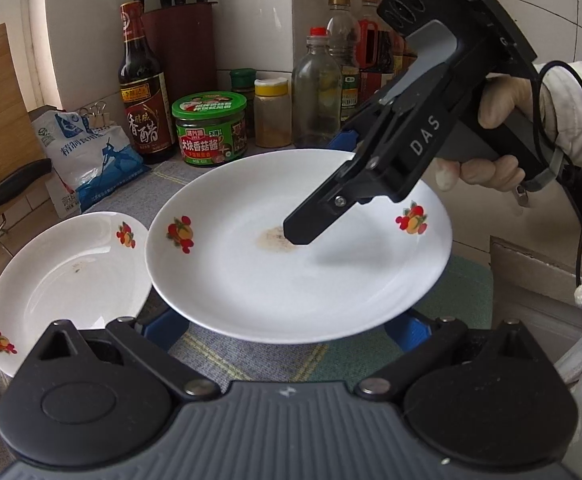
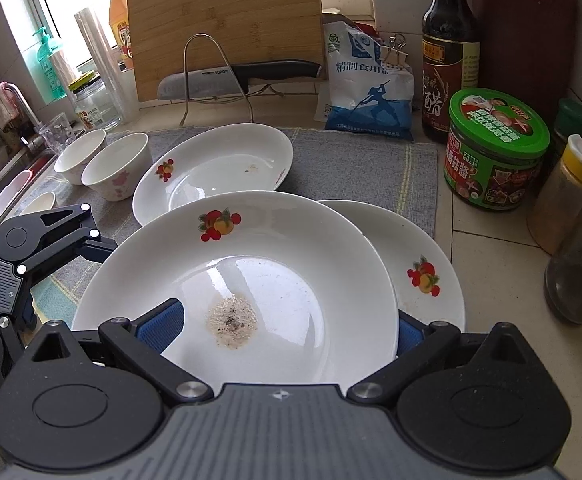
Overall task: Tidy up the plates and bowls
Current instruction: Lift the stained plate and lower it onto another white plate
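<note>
A white plate with fruit prints and a brown stain (image 1: 291, 280) (image 2: 291, 240) fills the middle of both views. My right gripper (image 1: 319, 188) (image 2: 283, 332) is open astride its rim, one finger over the stained centre, the other below the edge. My left gripper (image 1: 285, 328) is open too, both blue pads showing under the plate's near rim; the right wrist view has it at the plate's left edge (image 2: 103, 248). A matching plate (image 2: 423, 248) lies partly beneath. Another plate (image 1: 71, 272) (image 2: 219, 160) sits apart, with two bowls (image 2: 117, 164) beside it.
A green-lidded sauce jar (image 1: 210, 132), a vinegar bottle (image 1: 143, 92), spice jars and oil bottles line the tiled back wall. A salt bag (image 2: 367, 92), a bamboo cutting board (image 2: 223, 20) and a knife on a wire rack (image 2: 243, 74) stand behind the grey mat (image 2: 351, 160).
</note>
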`<state>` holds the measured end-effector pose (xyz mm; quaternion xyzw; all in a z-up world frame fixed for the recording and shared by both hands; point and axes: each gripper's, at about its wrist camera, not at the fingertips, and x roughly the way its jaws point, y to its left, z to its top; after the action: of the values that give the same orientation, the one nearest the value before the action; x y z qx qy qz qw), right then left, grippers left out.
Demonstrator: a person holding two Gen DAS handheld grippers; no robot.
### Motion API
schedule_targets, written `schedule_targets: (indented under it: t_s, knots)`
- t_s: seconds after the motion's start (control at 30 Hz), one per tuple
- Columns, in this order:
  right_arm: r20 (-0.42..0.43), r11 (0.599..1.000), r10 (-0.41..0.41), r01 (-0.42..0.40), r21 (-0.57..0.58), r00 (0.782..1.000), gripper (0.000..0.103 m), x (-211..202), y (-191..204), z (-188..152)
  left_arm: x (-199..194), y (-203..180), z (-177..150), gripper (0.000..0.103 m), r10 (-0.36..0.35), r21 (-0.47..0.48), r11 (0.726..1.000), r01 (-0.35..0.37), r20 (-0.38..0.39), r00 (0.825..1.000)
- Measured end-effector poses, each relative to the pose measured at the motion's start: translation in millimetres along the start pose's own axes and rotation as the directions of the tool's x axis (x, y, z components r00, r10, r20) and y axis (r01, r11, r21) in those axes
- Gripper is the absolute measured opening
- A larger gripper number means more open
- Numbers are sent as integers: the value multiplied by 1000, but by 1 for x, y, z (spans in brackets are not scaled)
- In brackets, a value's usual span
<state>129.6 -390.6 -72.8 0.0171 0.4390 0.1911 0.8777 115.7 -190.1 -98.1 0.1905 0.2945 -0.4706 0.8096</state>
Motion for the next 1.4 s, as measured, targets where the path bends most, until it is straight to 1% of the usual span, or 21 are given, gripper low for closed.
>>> schedule_targets:
  t_s: [0.37, 0.63, 0.8, 0.9, 1.0, 1.4]
  knots:
    - [-14, 1000, 19, -19, 21, 1000, 103, 11, -19, 0, 18, 1, 10, 102, 7, -7, 1000, -7, -41, 999]
    - [-21, 999, 17, -17, 32, 1000, 103, 14, -26, -3, 23, 3, 13, 102, 11, -9, 1000, -11, -48, 999]
    - [-25, 999, 10, -9, 44, 1000, 103, 15, -29, -5, 28, 2, 15, 102, 15, 19, 1000, -14, -54, 998]
    - [-24, 999, 4, -3, 48, 1000, 103, 13, -29, -6, 31, 3, 16, 102, 7, 17, 1000, -6, -59, 998]
    - [-22, 999, 0, 1, 52, 1000, 103, 10, -29, -6, 33, 6, 16, 102, -18, 4, 1000, 19, -59, 998]
    - [-21, 997, -32, 33, 72, 999, 103, -2, -26, -8, 32, 8, 17, 103, -31, -2, 1000, 31, -57, 998]
